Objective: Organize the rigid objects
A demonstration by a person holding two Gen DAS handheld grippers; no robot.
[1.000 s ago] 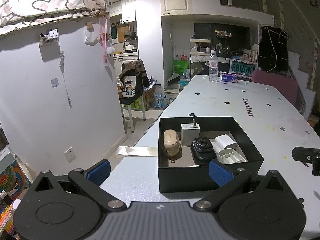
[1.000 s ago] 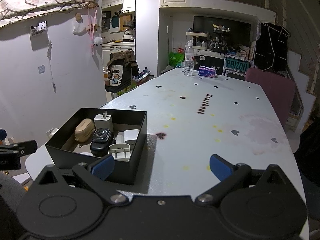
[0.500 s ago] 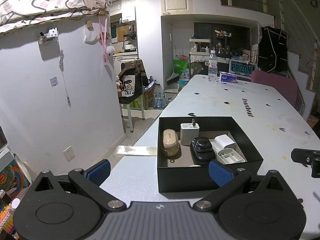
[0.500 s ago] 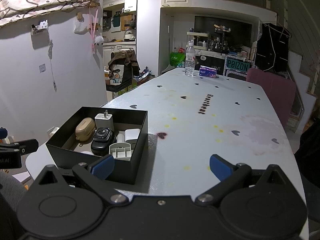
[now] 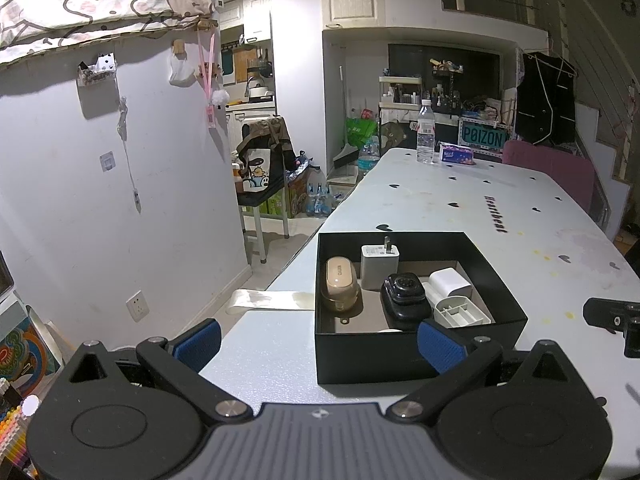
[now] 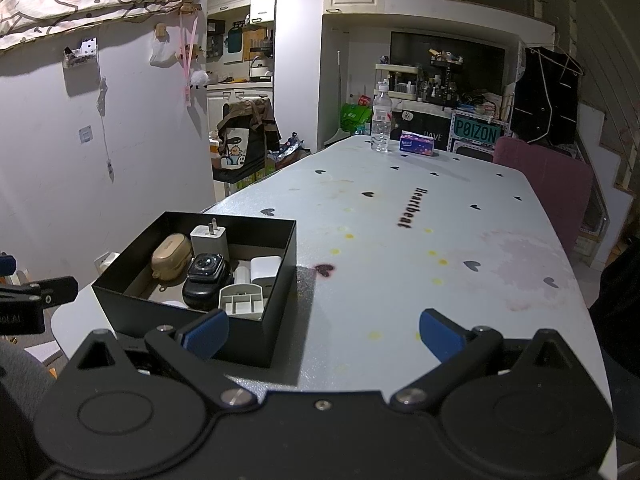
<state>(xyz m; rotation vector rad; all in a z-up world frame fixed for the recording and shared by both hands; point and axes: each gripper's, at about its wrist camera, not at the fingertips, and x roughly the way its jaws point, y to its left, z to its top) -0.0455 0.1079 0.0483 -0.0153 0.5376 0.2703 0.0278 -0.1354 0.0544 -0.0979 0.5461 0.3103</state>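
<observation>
A black open box [image 5: 404, 360] stands near the table's front left corner; it also shows in the right wrist view [image 6: 256, 344]. Inside lie a beige earbud case [image 5: 340, 284], a white plug charger [image 5: 379, 264], a black smartwatch [image 5: 404, 300], a white adapter [image 5: 450, 284] and a white divided holder [image 5: 462, 312]. My left gripper [image 5: 320, 346] is open and empty, just short of the box's near wall. My right gripper [image 6: 322, 332] is open and empty, over the table right of the box.
The white table [image 6: 400, 248] carries heart marks and stains. A water bottle [image 6: 381, 122] and a tissue pack [image 6: 418, 146] stand at its far end. A pink chair [image 6: 548, 188] is at the right. The table's left edge drops to the floor.
Both grippers have drifted slightly; the box sits a little closer in the right wrist view. Nothing was grasped or released.
</observation>
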